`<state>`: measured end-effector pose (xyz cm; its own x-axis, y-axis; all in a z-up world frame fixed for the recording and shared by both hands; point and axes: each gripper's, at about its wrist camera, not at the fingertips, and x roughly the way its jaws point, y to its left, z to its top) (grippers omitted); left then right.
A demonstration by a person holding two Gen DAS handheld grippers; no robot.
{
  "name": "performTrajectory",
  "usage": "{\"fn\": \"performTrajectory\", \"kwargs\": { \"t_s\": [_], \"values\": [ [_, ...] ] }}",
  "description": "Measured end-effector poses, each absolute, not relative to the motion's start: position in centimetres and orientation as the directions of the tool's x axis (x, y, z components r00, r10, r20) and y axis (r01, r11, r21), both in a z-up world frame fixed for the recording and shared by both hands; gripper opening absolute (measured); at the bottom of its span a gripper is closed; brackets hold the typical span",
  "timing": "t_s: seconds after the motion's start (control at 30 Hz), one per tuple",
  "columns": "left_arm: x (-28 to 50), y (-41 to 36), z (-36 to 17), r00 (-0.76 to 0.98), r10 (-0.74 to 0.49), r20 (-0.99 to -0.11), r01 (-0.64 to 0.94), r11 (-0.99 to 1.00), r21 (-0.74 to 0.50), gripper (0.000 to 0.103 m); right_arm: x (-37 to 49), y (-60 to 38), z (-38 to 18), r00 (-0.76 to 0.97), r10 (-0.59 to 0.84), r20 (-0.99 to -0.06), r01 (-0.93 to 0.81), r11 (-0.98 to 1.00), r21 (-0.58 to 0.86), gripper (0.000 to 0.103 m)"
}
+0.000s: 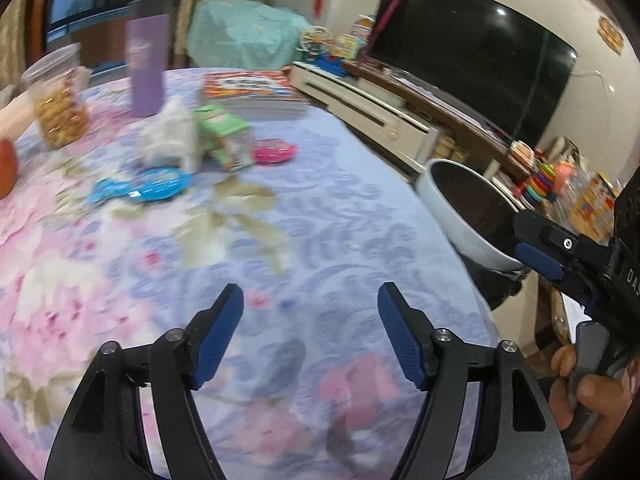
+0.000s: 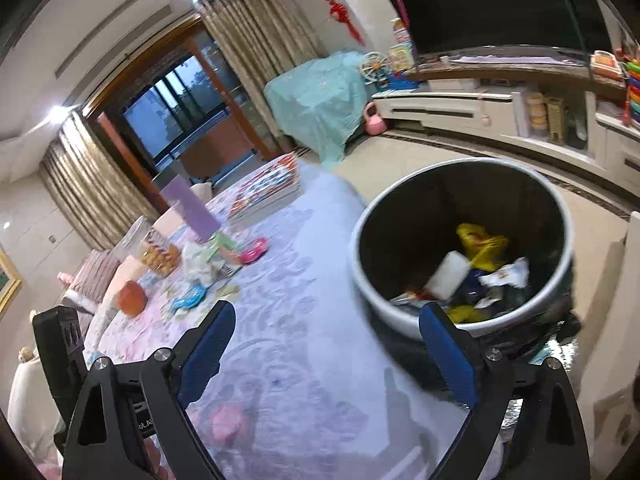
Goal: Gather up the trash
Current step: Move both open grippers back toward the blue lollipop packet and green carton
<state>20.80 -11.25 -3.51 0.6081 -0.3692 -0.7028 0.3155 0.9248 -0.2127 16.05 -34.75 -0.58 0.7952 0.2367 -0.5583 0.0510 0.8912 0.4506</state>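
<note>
My left gripper point(image 1: 311, 295) hangs open over the flowered tablecloth point(image 1: 328, 208), with nothing between its blue pads. Farther back on the table lie a crumpled white wad point(image 1: 172, 136), a green carton point(image 1: 224, 136), a blue wrapper point(image 1: 144, 188) and a pink lid point(image 1: 274, 152). The white bin point(image 1: 448, 216) with a black liner stands off the table's right edge. My right gripper point(image 2: 328, 312) is open and empty at the table edge beside the bin point(image 2: 357, 264). Yellow and white wrappers point(image 2: 480, 246) lie inside it. One right-gripper finger point(image 1: 536, 260) shows near the bin.
A purple tumbler point(image 1: 146, 64), a clear jar of biscuits point(image 1: 60, 108) and a stack of books point(image 1: 256, 92) stand at the back of the table. A TV point(image 1: 472, 60) on a low cabinet point(image 1: 360, 108) with toys lines the right wall. A hand point(image 1: 592, 400) grips the right tool.
</note>
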Motion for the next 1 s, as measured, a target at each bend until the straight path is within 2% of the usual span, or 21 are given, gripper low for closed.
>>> {"fn": "performTrajectory", "kwargs": {
  "t_s": [0.23, 0.77, 1.0],
  "values": [
    [21.0, -6.8, -4.0, 0.633, -0.32, -0.705, 0.236, 0.947, -0.218, 0.079, 17.1, -31.3, -1.3, 0.768, 0.28, -0.576, 0.01, 0.895, 0.447, 0.101],
    [23.0, -1.3, -5.0, 0.651, -0.257, -0.714, 0.172, 0.967, -0.19, 0.079, 20.0, -25.0, -2.7, 0.748, 0.287, -0.598, -0.09, 0.937, 0.337, 0.101],
    [24.7, -0.4, -5.5, 0.639, -0.246, -0.729, 0.169, 0.969, -0.179, 0.079, 21.9, -24.4, -3.2, 0.731, 0.303, -0.611, -0.102, 0.934, 0.342, 0.101]
  ]
}}
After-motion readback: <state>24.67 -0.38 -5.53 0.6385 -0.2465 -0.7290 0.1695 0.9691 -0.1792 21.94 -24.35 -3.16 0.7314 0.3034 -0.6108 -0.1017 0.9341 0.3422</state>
